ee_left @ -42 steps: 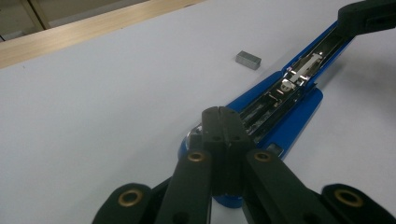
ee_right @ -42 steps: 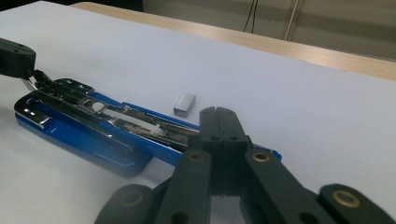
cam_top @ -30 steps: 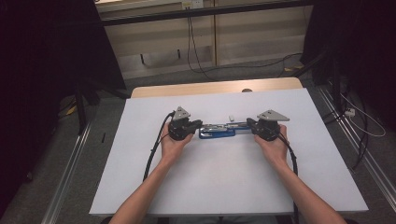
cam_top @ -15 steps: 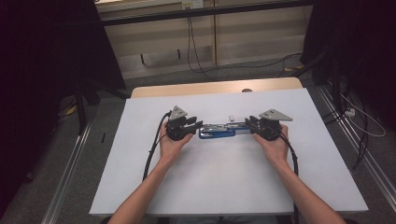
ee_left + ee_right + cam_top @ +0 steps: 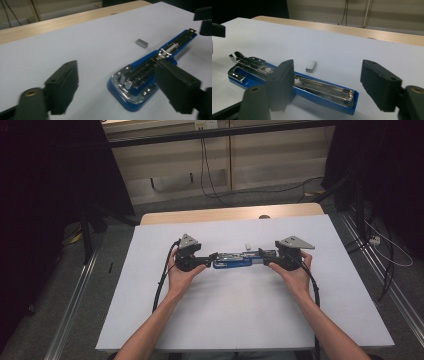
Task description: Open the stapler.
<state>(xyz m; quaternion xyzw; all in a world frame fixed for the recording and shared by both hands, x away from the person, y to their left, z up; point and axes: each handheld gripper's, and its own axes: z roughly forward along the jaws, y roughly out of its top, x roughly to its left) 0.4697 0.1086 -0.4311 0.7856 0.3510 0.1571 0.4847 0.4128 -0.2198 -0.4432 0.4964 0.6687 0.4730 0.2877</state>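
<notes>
Both grippers, L & R, jaws just opened wide, releasing opened blue stapler flat on table; staple block beside, reload pending.

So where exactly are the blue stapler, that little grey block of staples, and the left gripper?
blue stapler (image 5: 322, 98): right gripper view, on the blue side of its base.
block of staples (image 5: 311, 65): right gripper view, on its top face.
left gripper (image 5: 214, 256): high view, midway between its fingertips, at the stapler's left end.
</notes>
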